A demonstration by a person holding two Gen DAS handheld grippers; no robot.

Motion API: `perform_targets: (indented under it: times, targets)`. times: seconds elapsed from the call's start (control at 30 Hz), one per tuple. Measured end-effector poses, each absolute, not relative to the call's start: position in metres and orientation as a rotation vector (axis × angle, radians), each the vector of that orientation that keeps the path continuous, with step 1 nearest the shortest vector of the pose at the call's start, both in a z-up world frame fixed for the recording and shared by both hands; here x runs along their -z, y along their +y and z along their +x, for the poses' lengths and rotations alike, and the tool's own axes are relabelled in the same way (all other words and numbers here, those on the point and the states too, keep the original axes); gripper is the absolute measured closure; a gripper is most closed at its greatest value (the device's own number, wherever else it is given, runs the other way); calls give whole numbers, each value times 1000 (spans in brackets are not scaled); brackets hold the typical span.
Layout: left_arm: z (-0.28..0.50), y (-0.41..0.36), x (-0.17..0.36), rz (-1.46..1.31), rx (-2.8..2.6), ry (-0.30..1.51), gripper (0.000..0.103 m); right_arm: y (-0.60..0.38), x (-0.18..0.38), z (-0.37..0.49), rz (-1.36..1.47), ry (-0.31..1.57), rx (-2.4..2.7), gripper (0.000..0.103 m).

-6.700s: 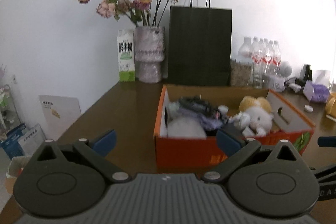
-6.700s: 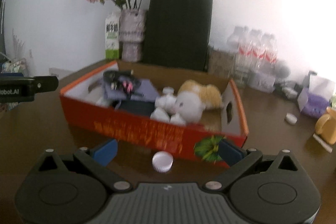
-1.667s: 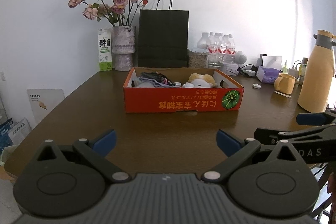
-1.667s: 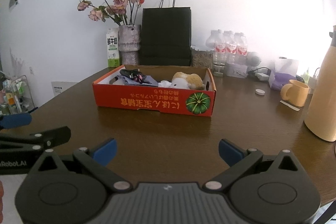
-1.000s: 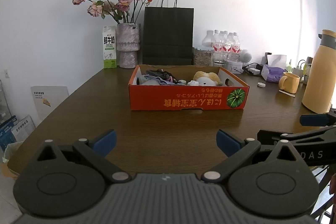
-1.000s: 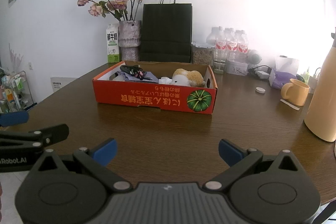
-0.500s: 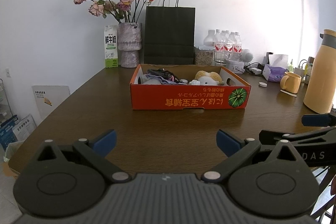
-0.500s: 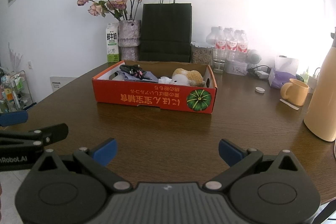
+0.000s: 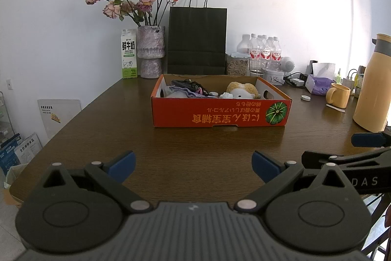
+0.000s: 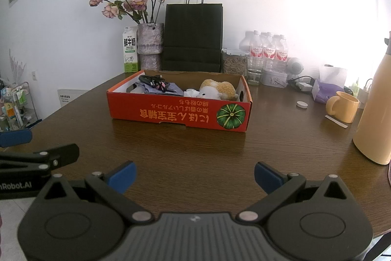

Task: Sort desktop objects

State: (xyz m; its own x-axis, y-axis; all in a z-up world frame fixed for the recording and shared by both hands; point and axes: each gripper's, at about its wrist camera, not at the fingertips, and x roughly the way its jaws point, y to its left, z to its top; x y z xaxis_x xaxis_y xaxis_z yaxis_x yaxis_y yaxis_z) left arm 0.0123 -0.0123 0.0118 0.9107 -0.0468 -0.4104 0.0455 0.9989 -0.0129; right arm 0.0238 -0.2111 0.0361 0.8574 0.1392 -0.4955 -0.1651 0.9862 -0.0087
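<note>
Both grippers, left gripper [image 9: 193, 164] and right gripper [image 10: 195, 173], have retreated, spread wide and empty; reaching toward the orange box [image 9: 220, 114] at 12 o'clock risks clipping the mug [image 10: 343, 106].

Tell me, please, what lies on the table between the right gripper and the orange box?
Nothing: in the right wrist view, only bare brown table lies between the open right gripper and the orange box.

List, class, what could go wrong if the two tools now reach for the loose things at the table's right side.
1. The white cap lies flat and small; the open right tool may slip off it.
2. The yellow mug stands close beside the tall yellow flask; a reach there might knock either.
3. The paper strip by the mug may slide rather than lift.
</note>
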Motion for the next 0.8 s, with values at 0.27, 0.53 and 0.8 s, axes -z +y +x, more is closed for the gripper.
perform_targets:
  times: [0.27,0.53,0.8]
  targets:
    - [12,-13,-11,-1,49,423,0,-213,-36,23,-50,516,-158,0]
    - [12,-13,-11,0,50,423,0,-213,-36,24,-49,515,-158,0]
    - [12,-14,-10,-1,51,425,0,-213,-36,23,-48,516,-157,0]
